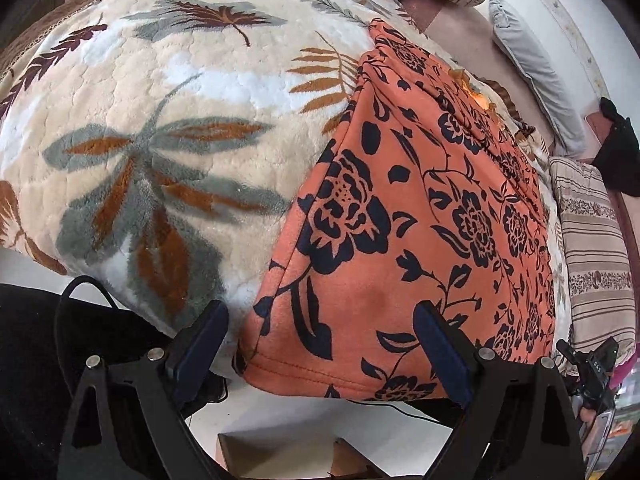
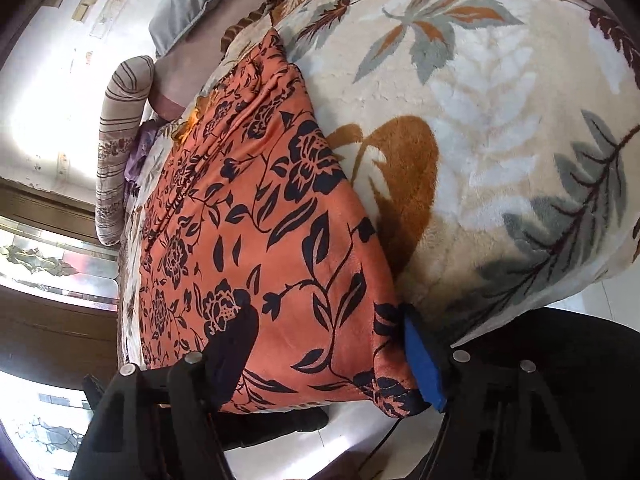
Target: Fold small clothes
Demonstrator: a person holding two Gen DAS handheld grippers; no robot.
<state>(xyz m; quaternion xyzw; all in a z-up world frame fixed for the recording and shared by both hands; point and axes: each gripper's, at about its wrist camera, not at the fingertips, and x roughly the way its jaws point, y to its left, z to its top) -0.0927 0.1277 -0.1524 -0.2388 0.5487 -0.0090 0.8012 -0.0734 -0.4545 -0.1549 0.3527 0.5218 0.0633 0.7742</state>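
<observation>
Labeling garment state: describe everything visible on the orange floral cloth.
The cloth is orange with a dark navy flower-and-vine print, soft and fleecy looking, with a stitched hem along its near edge. It lies spread lengthwise on the leaf-patterned blanket, mostly flat, with a few long creases toward the far end, and its near edge hangs over the bed's edge. Both grippers, left and right, are open, straddling its near corners.

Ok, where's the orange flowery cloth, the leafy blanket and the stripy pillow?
orange flowery cloth [image 1: 400, 208], left wrist view, its middle.
leafy blanket [image 1: 160, 120], left wrist view, bare fluffy top.
stripy pillow [image 1: 596, 248], left wrist view, its middle.
</observation>
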